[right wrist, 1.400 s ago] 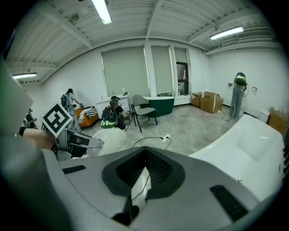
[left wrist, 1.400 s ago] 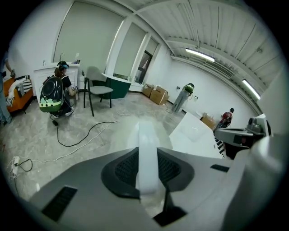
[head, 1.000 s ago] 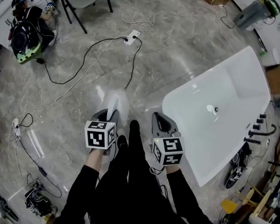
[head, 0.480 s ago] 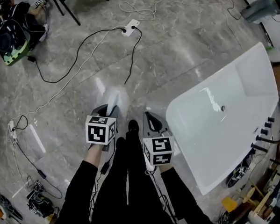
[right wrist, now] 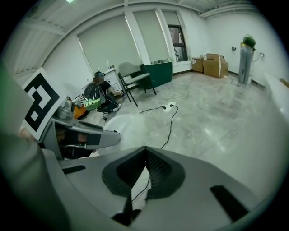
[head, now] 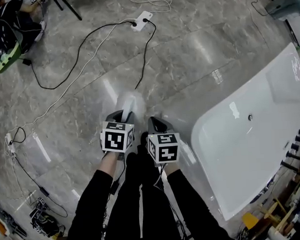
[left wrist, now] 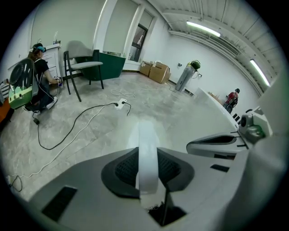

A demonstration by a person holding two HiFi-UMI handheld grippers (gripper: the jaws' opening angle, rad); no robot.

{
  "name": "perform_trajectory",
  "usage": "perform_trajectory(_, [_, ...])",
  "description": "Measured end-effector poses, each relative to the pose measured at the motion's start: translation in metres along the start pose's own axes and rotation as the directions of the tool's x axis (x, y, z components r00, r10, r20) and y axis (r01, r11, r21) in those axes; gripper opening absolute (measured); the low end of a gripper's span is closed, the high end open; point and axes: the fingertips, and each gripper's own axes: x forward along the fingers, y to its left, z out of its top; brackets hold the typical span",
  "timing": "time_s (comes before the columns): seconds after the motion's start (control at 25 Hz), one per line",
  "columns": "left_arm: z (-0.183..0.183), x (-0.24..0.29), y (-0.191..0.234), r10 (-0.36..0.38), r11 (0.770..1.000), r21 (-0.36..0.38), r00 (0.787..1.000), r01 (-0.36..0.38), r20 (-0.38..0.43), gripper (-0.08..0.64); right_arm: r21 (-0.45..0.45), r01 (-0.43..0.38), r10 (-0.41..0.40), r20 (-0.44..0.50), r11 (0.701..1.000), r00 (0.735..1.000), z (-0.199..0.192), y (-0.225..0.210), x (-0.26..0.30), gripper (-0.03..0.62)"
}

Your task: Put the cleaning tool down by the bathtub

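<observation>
The cleaning tool (head: 126,105) is a pale white, flat, soft-looking piece. It sticks forward out of my left gripper (head: 120,116), which is shut on it; in the left gripper view the cleaning tool (left wrist: 147,153) runs as a white strip between the closed jaws. The white bathtub (head: 251,137) stands on the floor to the right, its near rim about a hand's width from my right gripper (head: 156,124). That gripper is shut with nothing in it and hangs close beside the left one. In the right gripper view the cleaning tool (right wrist: 123,130) shows ahead of the left gripper (right wrist: 86,137).
Black and white cables (head: 86,60) run across the marble floor to a power strip (head: 143,18). A seated person with a backpack (head: 3,45) is at the far left. Black tap fittings (head: 294,152) line the tub's right side. My black-clad legs (head: 139,203) are below.
The view has shifted so the bathtub sits further right and lower. My two grippers have drawn closer together, the right one moving left. The left gripper still holds the tool.
</observation>
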Motion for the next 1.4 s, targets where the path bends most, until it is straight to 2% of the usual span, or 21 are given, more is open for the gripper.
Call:
perform_trajectory(0.36, [-0.037, 0.091, 0.03, -0.009, 0.999, 0.03, 0.999, 0.011, -0.053, 0.094, 0.037, 0.03, -0.027, -0.082, 0.999, 0.996, -0.043, -0.038, 0.099, 0.001])
perform_trajectory(0.52, [-0.05, 0.126, 0.043, -0.01, 1.0, 0.025, 0.998, 0.012, -0.063, 0.094, 0.086, 0.035, -0.026, -0.104, 0.996, 0.994, -0.062, -0.051, 0.136, 0.0])
perform_trajectory(0.96, [-0.067, 0.204, 0.057, -0.036, 0.998, 0.043, 0.996, 0.039, -0.078, 0.094, 0.146, 0.069, -0.056, -0.089, 0.987, 0.994, -0.071, -0.09, 0.203, 0.0])
perform_trajectory(1.2, [-0.073, 0.242, 0.064, -0.037, 0.994, 0.095, 0.996, 0.045, -0.084, 0.094, 0.177, 0.071, -0.059, -0.072, 0.982, 0.996, -0.082, -0.107, 0.234, 0.001])
perform_trajectory(1.4, [-0.089, 0.278, 0.068, -0.046, 0.99, 0.128, 0.994, 0.058, -0.1, 0.094, 0.204, 0.104, -0.094, -0.059, 0.973, 0.994, -0.097, -0.129, 0.256, 0.0])
